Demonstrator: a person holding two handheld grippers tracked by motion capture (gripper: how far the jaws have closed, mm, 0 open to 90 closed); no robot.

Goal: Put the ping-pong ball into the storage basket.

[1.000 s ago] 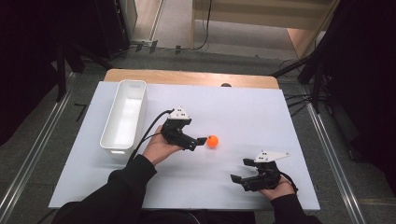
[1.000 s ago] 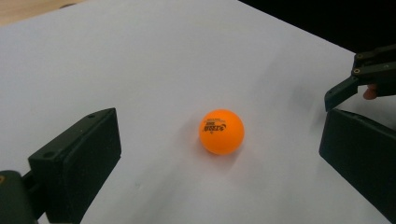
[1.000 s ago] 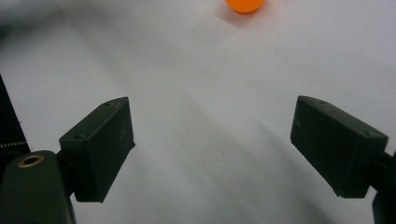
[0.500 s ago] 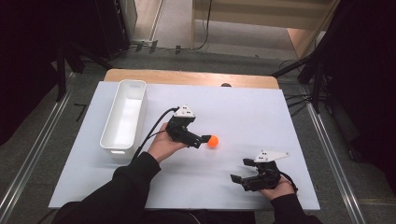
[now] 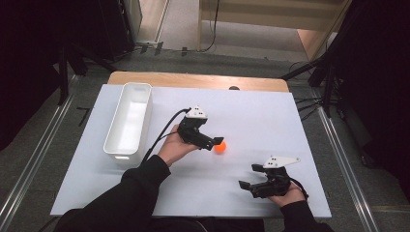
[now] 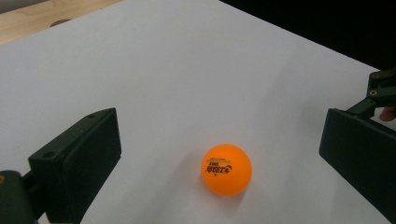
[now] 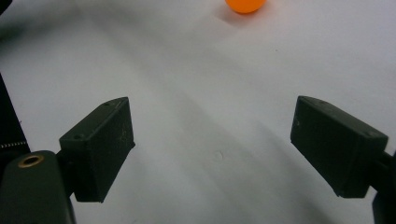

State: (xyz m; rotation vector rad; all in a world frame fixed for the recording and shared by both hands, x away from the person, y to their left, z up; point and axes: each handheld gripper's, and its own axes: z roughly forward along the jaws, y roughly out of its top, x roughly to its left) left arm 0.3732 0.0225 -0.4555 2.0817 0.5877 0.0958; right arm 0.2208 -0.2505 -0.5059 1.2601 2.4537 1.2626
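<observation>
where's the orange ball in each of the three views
High view: orange ball at mid-table, just beyond the left gripper.
Left gripper view: lower centre, on the sheet between the open jaws.
Right gripper view: top edge, cut off, beyond the jaws.
Shared landmark: the white table sheet.

The only print stands on the small orange plastic ball point(image 6: 226, 169) lying on the white surface point(image 6: 187, 70): a dark stamp of a few short lines on its side, seen in the left gripper view. The letters are too small and blurred to read. Nothing else carries legible text.
</observation>
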